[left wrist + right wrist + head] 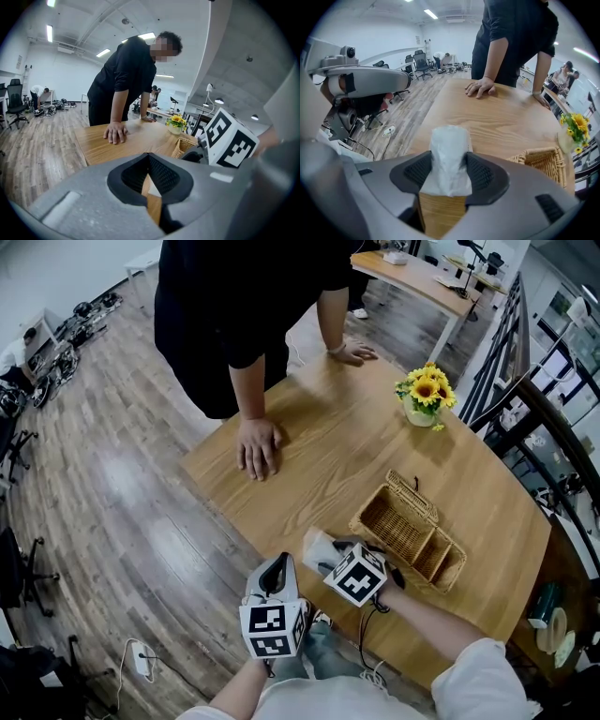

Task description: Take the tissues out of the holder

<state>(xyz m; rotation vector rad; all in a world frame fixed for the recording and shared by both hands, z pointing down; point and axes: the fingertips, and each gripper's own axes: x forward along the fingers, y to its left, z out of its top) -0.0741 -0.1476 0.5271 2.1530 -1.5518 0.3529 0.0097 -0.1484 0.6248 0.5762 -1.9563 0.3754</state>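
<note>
Here the wooden counter (328, 437) fills most of the head view. A person in a dark top (244, 296) leans over its far side, with one hand (257, 446) flat on the wood and the other hand (353, 353) planted farther back. The wicker holder (412, 486) sits toward the near right of the counter, and a small pot of sunflowers (427, 395) stands well beyond it.

The right forearm comes in from the lower right, and the right claw (449, 176) tips steeply downward. Its pads are clamped on a white tissue pack (449, 154), which is outside the holder, just beside its left end near the counter's front edge. The left claw (149, 176) is held low at that edge, next to the right one and angled only gently downward. Its jaws are together with nothing between them.
</note>
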